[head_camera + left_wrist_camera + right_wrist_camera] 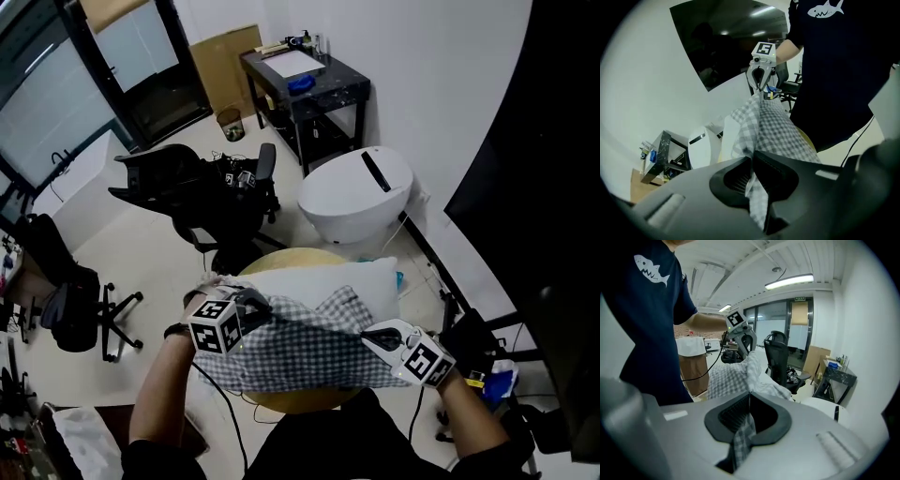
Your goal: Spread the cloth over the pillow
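A grey-and-white checked cloth [305, 349] hangs stretched between my two grippers, above the near side of a white pillow [361, 279]. The pillow lies on a round wooden table [291, 257]. My left gripper [247, 312] is shut on one end of the cloth and my right gripper [377, 336] on the other end. In the left gripper view the cloth [776, 131] runs from the closed jaws [753, 161] across to the right gripper [759, 79]. In the right gripper view a strip of cloth [729, 378] is pinched in the jaws [749, 399], with the left gripper [743, 338] beyond.
A black office chair [202, 192] stands just beyond the table. A white rounded unit [356, 192] is at the back right, and a black side table [309, 89] stands against the wall. Another chair [70, 305] is at the left. Cables trail near my feet.
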Demonstrator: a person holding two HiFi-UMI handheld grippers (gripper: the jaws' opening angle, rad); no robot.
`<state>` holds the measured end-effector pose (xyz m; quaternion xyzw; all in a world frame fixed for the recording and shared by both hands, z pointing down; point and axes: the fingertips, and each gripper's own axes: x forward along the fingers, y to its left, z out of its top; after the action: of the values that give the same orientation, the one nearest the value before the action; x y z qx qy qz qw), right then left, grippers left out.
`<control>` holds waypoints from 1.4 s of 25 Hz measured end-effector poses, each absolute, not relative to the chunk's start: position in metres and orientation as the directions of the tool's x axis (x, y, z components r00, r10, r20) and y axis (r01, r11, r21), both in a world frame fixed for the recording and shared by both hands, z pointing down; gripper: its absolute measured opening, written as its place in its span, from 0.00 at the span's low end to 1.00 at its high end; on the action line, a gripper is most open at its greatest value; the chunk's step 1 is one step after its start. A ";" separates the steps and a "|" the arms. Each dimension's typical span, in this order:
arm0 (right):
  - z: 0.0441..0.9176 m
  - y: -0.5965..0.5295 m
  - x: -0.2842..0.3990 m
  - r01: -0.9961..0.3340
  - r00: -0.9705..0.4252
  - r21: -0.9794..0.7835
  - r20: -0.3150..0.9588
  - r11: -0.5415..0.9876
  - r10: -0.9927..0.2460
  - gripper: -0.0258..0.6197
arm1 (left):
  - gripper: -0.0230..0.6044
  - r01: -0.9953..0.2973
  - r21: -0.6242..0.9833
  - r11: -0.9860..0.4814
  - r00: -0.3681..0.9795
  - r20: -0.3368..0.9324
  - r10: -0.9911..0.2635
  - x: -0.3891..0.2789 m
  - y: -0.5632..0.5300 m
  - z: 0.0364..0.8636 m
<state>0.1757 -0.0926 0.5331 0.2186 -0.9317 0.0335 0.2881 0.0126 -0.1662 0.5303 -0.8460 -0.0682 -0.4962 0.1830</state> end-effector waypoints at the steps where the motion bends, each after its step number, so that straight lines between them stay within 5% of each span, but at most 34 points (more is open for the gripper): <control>1: 0.536 -0.086 0.173 -0.423 -0.735 0.063 0.560 0.904 -0.383 0.06 | 0.06 0.311 -0.236 -0.920 0.488 0.871 -0.058 0.008 -0.155 0.533; 9: 0.577 -0.039 0.138 -0.359 -0.707 0.059 0.635 0.932 -0.312 0.06 | 0.07 0.341 -0.142 -0.929 0.399 0.917 0.007 -0.024 -0.092 0.583; 18: 0.630 -0.014 0.105 -0.329 -0.639 0.043 0.725 0.943 -0.256 0.06 | 0.21 0.276 -0.074 -0.958 0.386 0.921 0.040 -0.040 -0.070 0.596; 28: 0.569 -0.034 0.136 -0.455 -0.689 0.050 0.613 0.889 -0.387 0.19 | 0.20 0.207 -0.212 -0.955 0.518 0.852 -0.077 -0.011 -0.084 0.540; 35: 0.549 -0.077 0.180 -0.498 -0.641 0.126 0.613 0.858 -0.462 0.22 | 0.21 0.264 -0.176 -0.948 0.391 0.918 -0.061 -0.011 -0.090 0.586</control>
<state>0.1803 -0.0771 0.5487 0.2652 -0.9053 0.0271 0.3307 -0.0107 -0.0900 0.5856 -0.8208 -0.0618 -0.5481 0.1485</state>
